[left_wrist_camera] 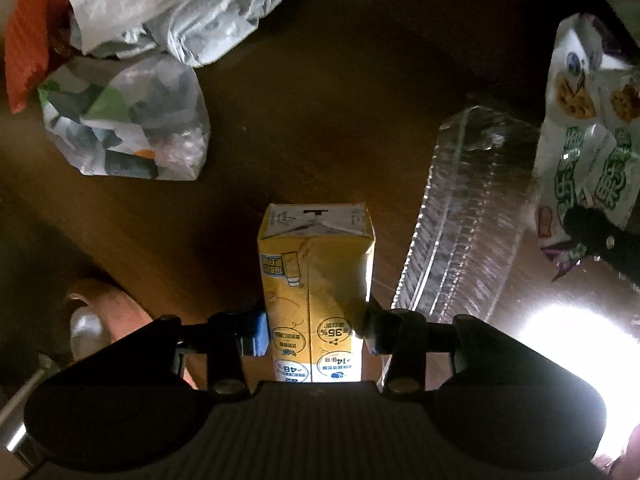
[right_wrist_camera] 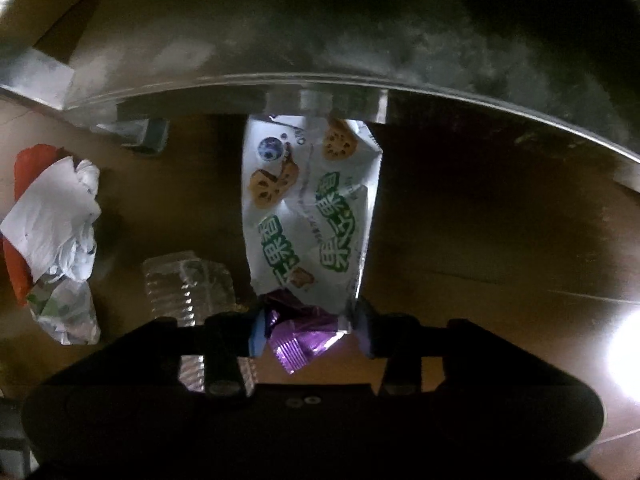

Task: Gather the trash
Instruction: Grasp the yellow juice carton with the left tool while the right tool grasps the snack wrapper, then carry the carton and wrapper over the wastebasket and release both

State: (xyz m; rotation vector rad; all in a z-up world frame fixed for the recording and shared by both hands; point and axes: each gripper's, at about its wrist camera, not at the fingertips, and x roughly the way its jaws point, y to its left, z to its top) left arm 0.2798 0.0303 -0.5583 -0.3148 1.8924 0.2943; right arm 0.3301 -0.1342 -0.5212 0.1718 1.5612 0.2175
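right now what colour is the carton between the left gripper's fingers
Yellow, with a white top end; the carton shows best in the left wrist view.

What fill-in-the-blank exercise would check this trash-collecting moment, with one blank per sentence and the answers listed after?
1. The left gripper has its pads against a ____ drink carton.
2. The right gripper has the ____ foil end of the snack bag between its fingers.
3. In the left wrist view, a clear plastic ____ lies just right of the carton.
4. Left of the carton sit crumpled bags on the ____ wooden surface.

Answers: yellow; purple; bottle; brown
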